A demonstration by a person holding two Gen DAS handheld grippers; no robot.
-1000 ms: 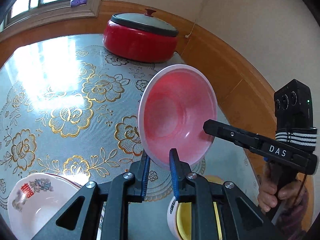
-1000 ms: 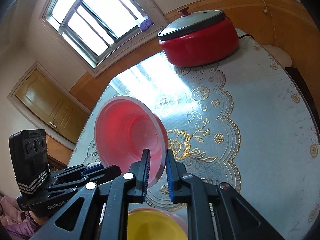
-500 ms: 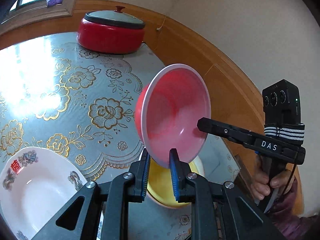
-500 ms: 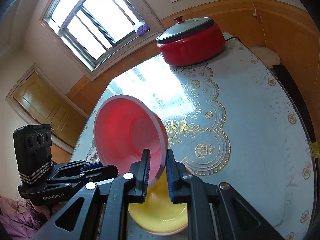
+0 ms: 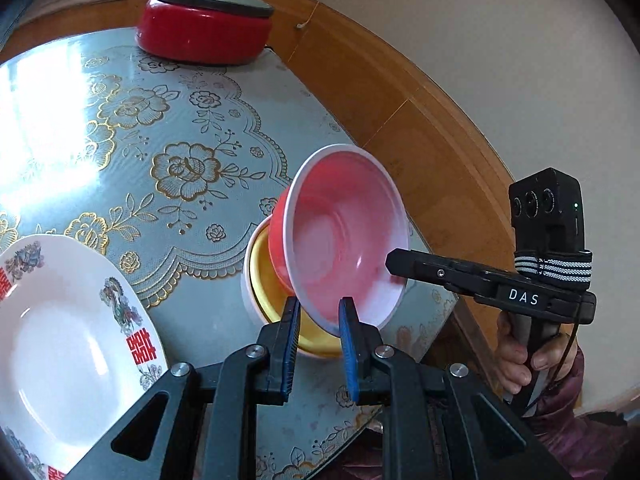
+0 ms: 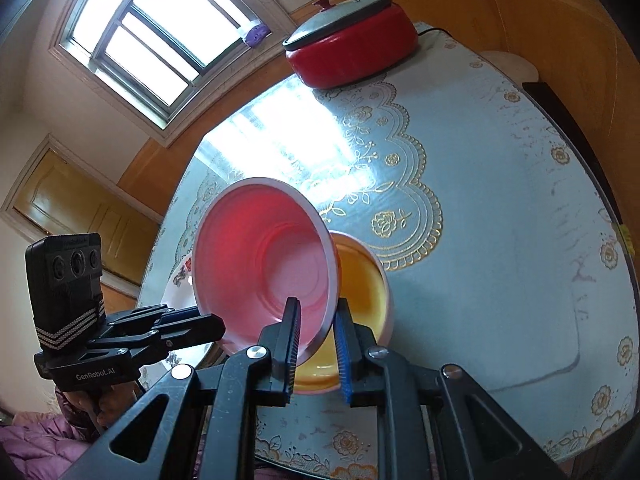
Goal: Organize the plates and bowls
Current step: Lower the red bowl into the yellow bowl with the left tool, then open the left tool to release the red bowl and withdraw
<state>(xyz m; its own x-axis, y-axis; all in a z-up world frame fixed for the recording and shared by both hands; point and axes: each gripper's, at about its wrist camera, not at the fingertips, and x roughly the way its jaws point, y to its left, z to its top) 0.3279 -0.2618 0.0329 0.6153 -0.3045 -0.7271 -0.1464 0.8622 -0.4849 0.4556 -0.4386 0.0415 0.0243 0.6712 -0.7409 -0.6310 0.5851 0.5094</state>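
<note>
While both tools pinch its rim, you hang the pink bowl [image 5: 344, 236] tilted over the yellow bowl [image 5: 262, 280].

Your left tool [image 5: 318, 322] stays clenched on the near rim; your right tool [image 6: 316, 330], jaws easing apart, straddles the opposite edge, steadying it for nesting. Beyond lie the white plate [image 5: 60, 344], the counter [image 5: 168, 92] and the red pot [image 5: 204, 32].
</note>
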